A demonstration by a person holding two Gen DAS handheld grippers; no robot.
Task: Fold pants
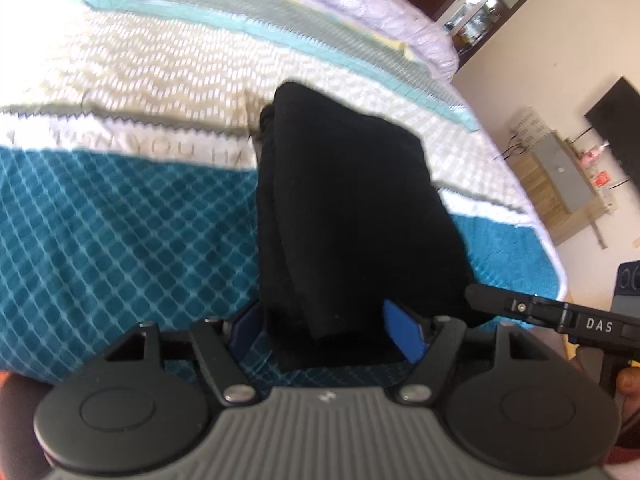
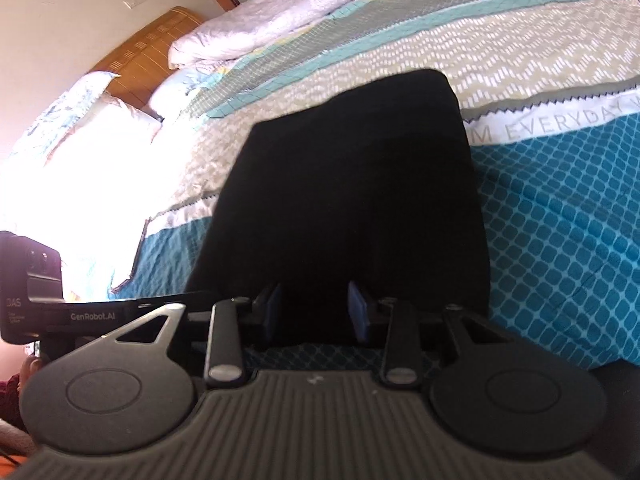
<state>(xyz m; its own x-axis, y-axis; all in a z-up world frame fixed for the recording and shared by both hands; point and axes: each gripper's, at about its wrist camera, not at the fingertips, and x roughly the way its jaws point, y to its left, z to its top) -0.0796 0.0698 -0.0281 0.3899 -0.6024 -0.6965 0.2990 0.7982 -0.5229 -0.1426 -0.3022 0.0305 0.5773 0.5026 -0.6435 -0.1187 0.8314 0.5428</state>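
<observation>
Black pants (image 1: 344, 184), folded into a thick narrow bundle, lie on the patterned bed cover (image 1: 120, 240). Their near end sits between the blue pads (image 1: 404, 332) of my left gripper (image 1: 325, 330), which stands open with a gap beside the left pad. The other gripper's black finger (image 1: 520, 308) reaches the bundle's near right edge. In the right wrist view the pants (image 2: 352, 168) fill the middle. My right gripper (image 2: 316, 312) is shut on their near edge, with cloth filling the gap between both pads. The left gripper's body (image 2: 80, 312) shows at the left.
A crumpled white quilt (image 2: 300, 4) lies at the far end of the bed, with pillows (image 2: 100, 120) and a wooden headboard (image 2: 152, 48) beyond. Past the bed's side edge stand a wooden cabinet (image 1: 560, 184) and a dark screen (image 1: 616, 120).
</observation>
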